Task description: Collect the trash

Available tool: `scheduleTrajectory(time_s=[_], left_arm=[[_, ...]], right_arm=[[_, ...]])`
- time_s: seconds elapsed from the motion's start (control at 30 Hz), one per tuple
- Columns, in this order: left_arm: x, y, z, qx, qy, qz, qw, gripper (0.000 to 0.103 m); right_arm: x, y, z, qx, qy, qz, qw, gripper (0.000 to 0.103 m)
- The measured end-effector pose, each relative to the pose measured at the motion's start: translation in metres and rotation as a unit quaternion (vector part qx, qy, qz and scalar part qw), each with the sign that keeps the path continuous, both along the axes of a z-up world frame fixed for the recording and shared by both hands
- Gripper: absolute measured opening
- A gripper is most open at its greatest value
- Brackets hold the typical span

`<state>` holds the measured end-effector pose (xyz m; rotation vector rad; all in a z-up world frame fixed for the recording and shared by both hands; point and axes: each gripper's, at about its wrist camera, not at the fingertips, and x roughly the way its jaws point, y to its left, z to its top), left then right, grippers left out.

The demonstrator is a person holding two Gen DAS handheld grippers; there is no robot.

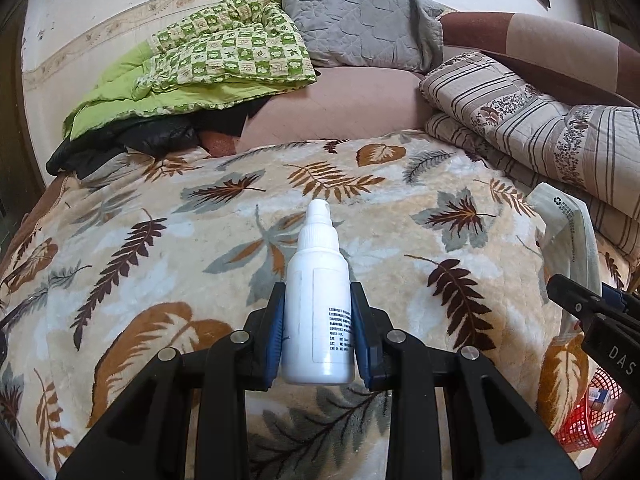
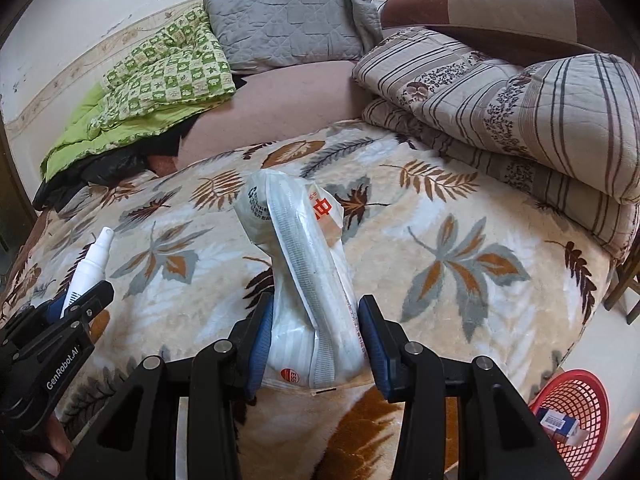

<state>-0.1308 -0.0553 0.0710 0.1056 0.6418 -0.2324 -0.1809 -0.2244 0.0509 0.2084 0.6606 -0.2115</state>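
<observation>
While the left wrist view looks across the bed [image 1: 160, 248], the left gripper [image 1: 318, 320] clamps a white bottle [image 1: 318, 292] at center frame. At center of the right wrist view, the right gripper [image 2: 316, 332] pinches a plastic wrapper [image 2: 304, 272]; a red basket [image 2: 576, 412] sits lower right.
</observation>
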Motion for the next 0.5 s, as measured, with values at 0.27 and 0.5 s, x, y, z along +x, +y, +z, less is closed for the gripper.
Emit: scheduleTrajectory(time_s=[0.27,0.5], left_arm=[[-0.0035,-0.0061,0.0026,0.006,-0.011,-0.01,0.9999,0.029],[-0.0035,-0.0097,0.0032,0.001,-0.014,-0.018,0.9997,0.029]], right_arm=[[-0.0026,-0.0019,0.0008,-0.002,-0.001,-0.002,1.0,0.046],[-0.0038,-0.0018,0.0012,-0.001,-0.003,0.0,1.0,0.046]])
